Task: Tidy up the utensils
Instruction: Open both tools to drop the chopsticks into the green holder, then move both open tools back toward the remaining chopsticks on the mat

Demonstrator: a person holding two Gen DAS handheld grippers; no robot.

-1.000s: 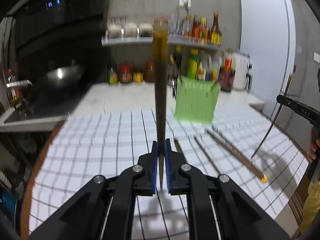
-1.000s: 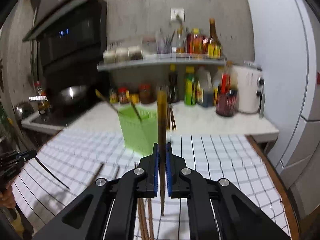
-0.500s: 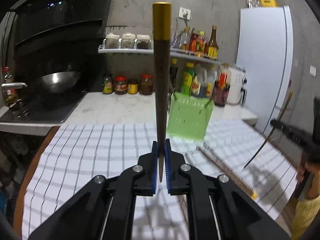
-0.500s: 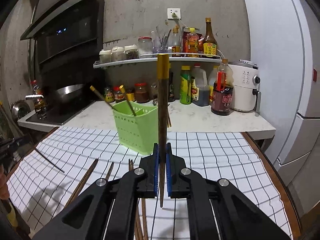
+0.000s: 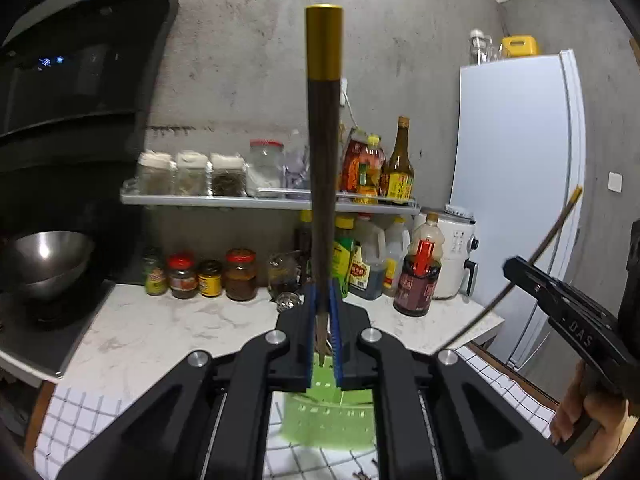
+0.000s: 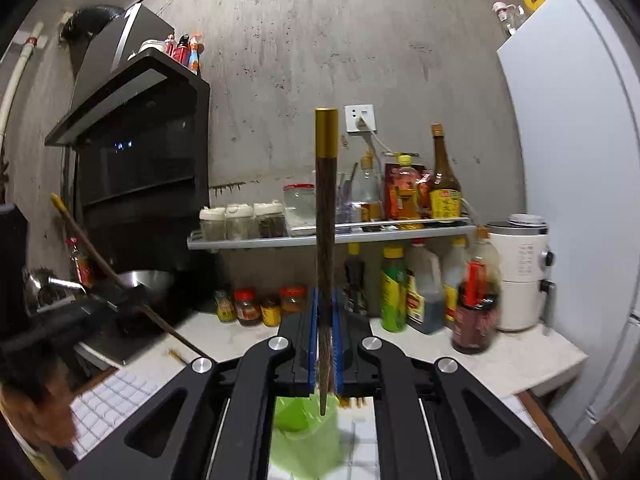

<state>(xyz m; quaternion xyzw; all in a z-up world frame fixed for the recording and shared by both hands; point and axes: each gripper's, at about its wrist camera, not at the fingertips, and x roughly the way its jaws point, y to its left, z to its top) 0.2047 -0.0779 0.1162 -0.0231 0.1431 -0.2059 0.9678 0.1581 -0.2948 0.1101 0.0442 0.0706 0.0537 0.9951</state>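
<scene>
**Both tongs pinching a chopstick above the green holder**

We see the left tongs (image 5: 323, 320) pressed together on a dark chopstick (image 5: 322, 184), which stands upright between the blue pads with its gold cap at the top and its thin tip just below them. Directly beneath these tongs sits the green utensil holder (image 5: 326, 420) on the checked cloth (image 5: 72, 420) covering the bench. Off to their right, the right tongs (image 5: 520, 270) appear at the edge, held by a hand (image 5: 584, 412).

The right tongs (image 6: 325, 344) likewise pinch a second chopstick (image 6: 325, 240), upright, gold cap up, its tip poking out below the pads. The green holder (image 6: 304, 436) lies straight under them. To their left we see the left tongs (image 6: 120, 304) carrying its slanted chopstick (image 6: 100, 258). Beyond both tongs, sauce bottles (image 6: 424, 292) and jars crowd the bench and the wall shelf (image 6: 280, 240).
</scene>
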